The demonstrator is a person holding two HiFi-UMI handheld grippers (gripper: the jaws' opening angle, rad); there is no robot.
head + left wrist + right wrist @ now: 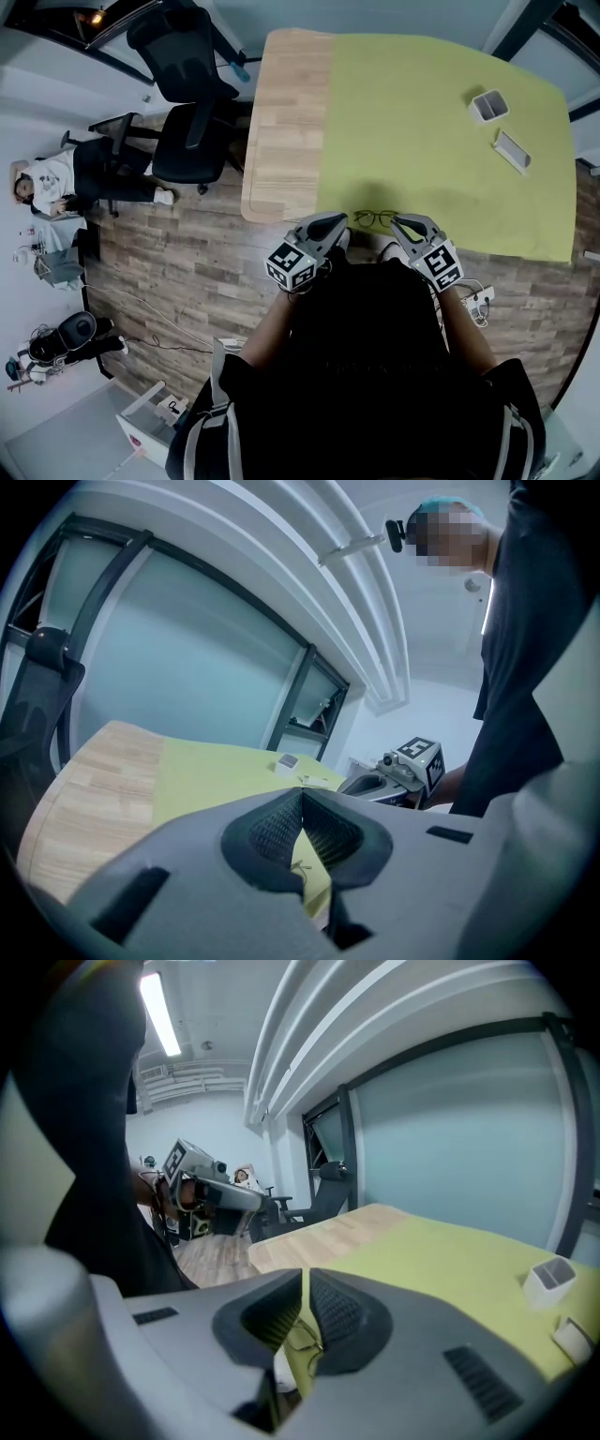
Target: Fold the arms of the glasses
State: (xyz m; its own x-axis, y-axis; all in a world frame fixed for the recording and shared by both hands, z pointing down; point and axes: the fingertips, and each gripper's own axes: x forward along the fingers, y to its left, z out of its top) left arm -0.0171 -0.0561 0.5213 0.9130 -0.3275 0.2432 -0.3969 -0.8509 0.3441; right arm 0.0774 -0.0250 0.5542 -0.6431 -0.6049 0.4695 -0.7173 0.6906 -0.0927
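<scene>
Thin dark-framed glasses (375, 218) lie with arms spread on the yellow-green mat (422, 122), close to its front edge. My left gripper (337, 222) hovers just left of them and my right gripper (400, 224) just right, both shut and empty. In the left gripper view the left gripper's (302, 803) jaws meet at the tips, with a bit of the glasses (300, 866) showing below them and the right gripper (394, 775) beyond. The right gripper view has the right gripper's (307, 1283) jaws nearly touching, the glasses (302, 1340) below and the left gripper (202, 1185) off to the left.
The mat covers a wooden table (281, 112). A white open box (488, 106) and a flat white case (512, 150) stand at the far right. A black office chair (187, 103) is off the table's left end. A person (47, 183) sits further left.
</scene>
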